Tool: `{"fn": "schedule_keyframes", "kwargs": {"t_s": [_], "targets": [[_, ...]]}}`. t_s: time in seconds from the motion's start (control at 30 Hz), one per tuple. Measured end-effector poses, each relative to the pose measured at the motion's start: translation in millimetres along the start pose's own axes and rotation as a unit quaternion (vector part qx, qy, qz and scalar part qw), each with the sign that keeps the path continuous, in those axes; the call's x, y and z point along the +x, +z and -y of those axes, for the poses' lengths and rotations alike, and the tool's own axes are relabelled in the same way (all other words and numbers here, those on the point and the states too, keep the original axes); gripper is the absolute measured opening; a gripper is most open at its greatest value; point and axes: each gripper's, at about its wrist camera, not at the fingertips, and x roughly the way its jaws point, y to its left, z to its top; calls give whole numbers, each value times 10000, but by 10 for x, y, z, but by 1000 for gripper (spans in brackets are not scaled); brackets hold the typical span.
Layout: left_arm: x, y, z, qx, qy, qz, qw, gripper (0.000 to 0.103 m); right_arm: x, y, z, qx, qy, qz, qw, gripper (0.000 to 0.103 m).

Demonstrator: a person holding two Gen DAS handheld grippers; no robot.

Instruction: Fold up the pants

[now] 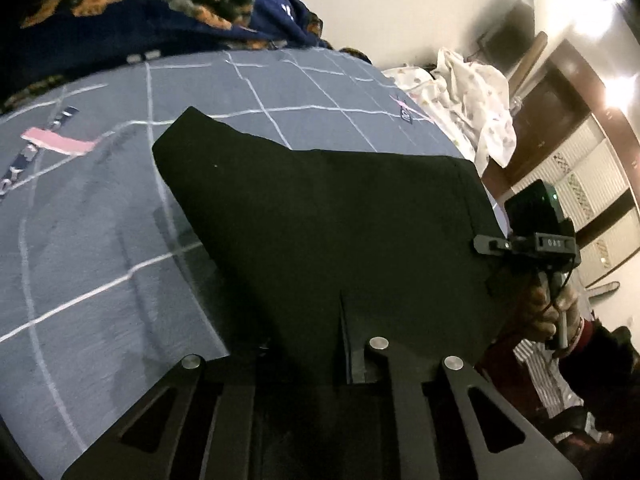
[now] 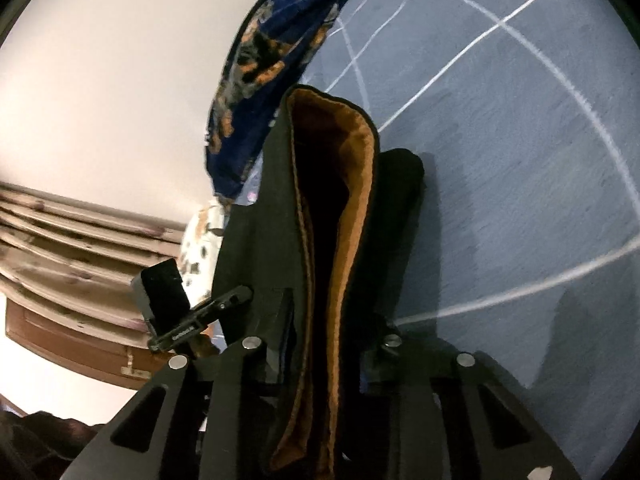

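Observation:
Black pants (image 1: 320, 220) hang lifted above a grey bedsheet (image 1: 100, 220) with white grid lines. Cloth drapes over my left gripper (image 1: 344, 320) at the bottom of the left wrist view and hides most of its fingers; it is shut on the pants. At the cloth's right edge, my right gripper (image 1: 490, 245) pinches the fabric. The right wrist view shows a thick fold of the pants (image 2: 280, 200) with its orange-brown lining (image 2: 352, 184) between the jaws of my right gripper (image 2: 324, 312), which is shut on it. The left gripper (image 2: 236, 296) clamps the left edge there.
A dark blue blanket (image 1: 160, 8) with orange patches is heaped at the far side of the bed. A white printed cloth (image 1: 472, 96) lies at the bed's right end. Behind it are brown wooden doors (image 1: 560, 120). A person's hand (image 1: 548, 312) holds the right gripper.

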Motion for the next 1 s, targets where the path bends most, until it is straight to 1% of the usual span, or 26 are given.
{"fn": "schedule_keyframes", "kwargs": {"t_s": [0.1, 0.2, 0.27, 0.3, 0.33, 0.37, 0.4, 0.43, 0.47, 0.53, 0.6, 0.63, 0.7, 0.77, 0.8, 0.83, 0.87, 0.9, 0.93, 1.0], "targets": [[-152, -51, -108, -146, 51, 43, 9999, 14, 99, -83, -83, -23, 170, -91, 9998, 21], [-200, -181, -263, -264, 110, -9, 9996, 14, 267, -136, -100, -112, 94, -245, 9996, 21], [-151, -263, -330, -339, 143, -81, 9993, 18, 340, -136, -35, -10, 85, -273, 9996, 21], [-137, -279, -364, -408, 148, -62, 9990, 25, 344, -130, -33, -21, 70, -281, 9996, 21], [-144, -283, -385, -460, 157, -47, 9988, 35, 337, -130, -38, -50, 14, -295, 9996, 21], [-136, -284, -404, -497, 198, -45, 9986, 41, 328, -125, -46, -52, -68, -342, 9994, 23], [-113, -290, -422, -502, 273, -101, 9983, 58, 318, -129, -44, -50, -101, -369, 9993, 24], [-106, -304, -420, -414, 221, -101, 9988, 65, 311, -117, -45, -56, -187, -392, 9990, 25], [-104, -311, -396, -300, 177, -87, 9994, 70, 309, -106, -41, -44, -264, -403, 9988, 26], [-66, -331, -310, -9, 201, -156, 9997, 84, 304, -96, -28, -7, -250, -436, 9987, 26], [1, -343, -190, 318, 296, -245, 9988, 92, 307, -85, -42, -41, -335, -426, 9985, 27], [37, -346, -135, 429, 320, -272, 9982, 94, 312, -84, -43, -45, -345, -417, 9985, 27], [90, -348, -64, 600, 317, -239, 9974, 94, 317, -98, -56, -91, -391, -426, 9983, 28], [88, -321, -89, 443, 114, -109, 9989, 94, 313, -107, -62, -104, -413, -425, 9982, 27], [80, -312, -121, 304, 18, -36, 9995, 91, 308, -113, -55, -83, -384, -419, 9983, 27], [69, -300, -157, 195, -6, 22, 9998, 80, 309, -116, -43, -37, -330, -414, 9986, 25], [60, -286, -175, 182, 64, 45, 9998, 70, 314, -122, -27, 58, -192, -395, 9990, 23], [58, -279, -193, 180, 187, 27, 9997, 48, 324, -131, -32, 96, -124, -374, 9992, 22], [32, -267, -256, 48, 208, 20, 9998, 34, 317, -139, -43, 92, -16, -336, 9994, 21], [-18, -260, -374, -330, -41, 31, 9994, 26, 296, -158, -79, -3, 35, -306, 9995, 20]]}}
